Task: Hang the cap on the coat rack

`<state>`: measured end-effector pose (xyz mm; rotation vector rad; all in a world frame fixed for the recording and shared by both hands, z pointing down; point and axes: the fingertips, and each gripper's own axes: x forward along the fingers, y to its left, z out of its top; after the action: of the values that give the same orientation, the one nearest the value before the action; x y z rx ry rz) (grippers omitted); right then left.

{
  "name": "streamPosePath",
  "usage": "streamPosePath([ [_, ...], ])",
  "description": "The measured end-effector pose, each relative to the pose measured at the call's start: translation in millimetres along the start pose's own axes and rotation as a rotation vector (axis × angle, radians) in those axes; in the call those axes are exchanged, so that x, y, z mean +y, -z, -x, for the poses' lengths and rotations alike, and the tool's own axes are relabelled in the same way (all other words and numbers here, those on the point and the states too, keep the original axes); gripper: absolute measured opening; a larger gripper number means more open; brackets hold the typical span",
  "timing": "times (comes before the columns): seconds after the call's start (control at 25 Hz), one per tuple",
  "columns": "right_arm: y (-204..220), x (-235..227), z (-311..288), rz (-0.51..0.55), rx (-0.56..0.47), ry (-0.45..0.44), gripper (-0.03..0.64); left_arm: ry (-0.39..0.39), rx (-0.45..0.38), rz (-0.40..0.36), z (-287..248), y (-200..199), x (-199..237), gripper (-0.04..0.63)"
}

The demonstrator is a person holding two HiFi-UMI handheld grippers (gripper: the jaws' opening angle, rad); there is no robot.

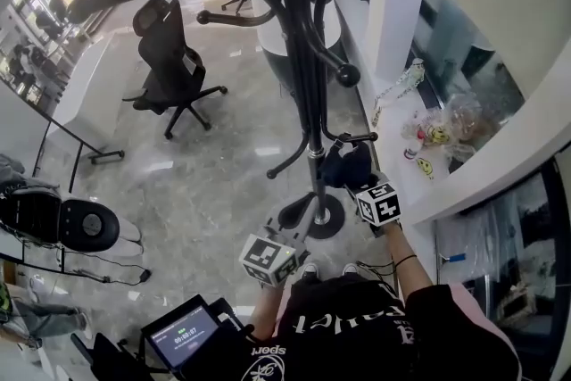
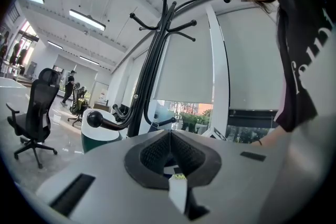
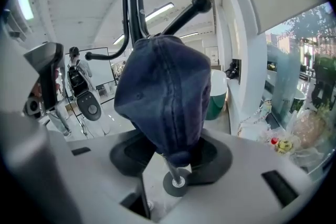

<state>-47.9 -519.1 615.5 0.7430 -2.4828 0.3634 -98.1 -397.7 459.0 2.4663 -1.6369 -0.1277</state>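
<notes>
Office with a marble floor [image 1: 205, 183]; coat rack [image 1: 303, 58] ahead. My right gripper [image 3: 176, 157] clamps the cap [image 3: 163, 92] low, leaving its crown free for a hook [image 3: 202, 2]. My left gripper [image 2: 170, 150] is clenched on nothing.

- The rack [image 1: 299, 58] runs off the top edge of the head view, so its top is cut off.
- In the right gripper view the cap [image 3: 165, 94] covers the lower pole, and its cloth hides the pad faces of the right tool [image 3: 176, 157] clamped on it.
- The rack's base [image 1: 337, 223] is partly behind the left tool [image 1: 302, 229].
- Small yellow things [image 1: 434, 135] on the worktop [image 1: 517, 147] are too small to identify.
- Print on the screen [image 1: 185, 335] is too small to read.
- The person [image 1: 357, 335] is cut off by the bottom edge.
</notes>
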Motion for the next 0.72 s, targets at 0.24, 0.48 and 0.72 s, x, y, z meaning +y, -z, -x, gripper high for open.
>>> streamPosePath([
  [0.24,2.5,-5.5,13.1,-0.004,0.025,0.094,0.259,0.042,-0.008,0.001,6.0,-3.5,4.7,0.006],
  [0.48,18.4,7.5,50.5,-0.072,0.003,0.144,0.262,0.12,0.003,0.002,12.5,-4.3,0.1,0.006],
  [0.72,0.9,55.1,88.8,-0.193,-0.187,0.131,0.261,0.207,0.027,0.001,32.0,1.9,-1.6,0.006],
])
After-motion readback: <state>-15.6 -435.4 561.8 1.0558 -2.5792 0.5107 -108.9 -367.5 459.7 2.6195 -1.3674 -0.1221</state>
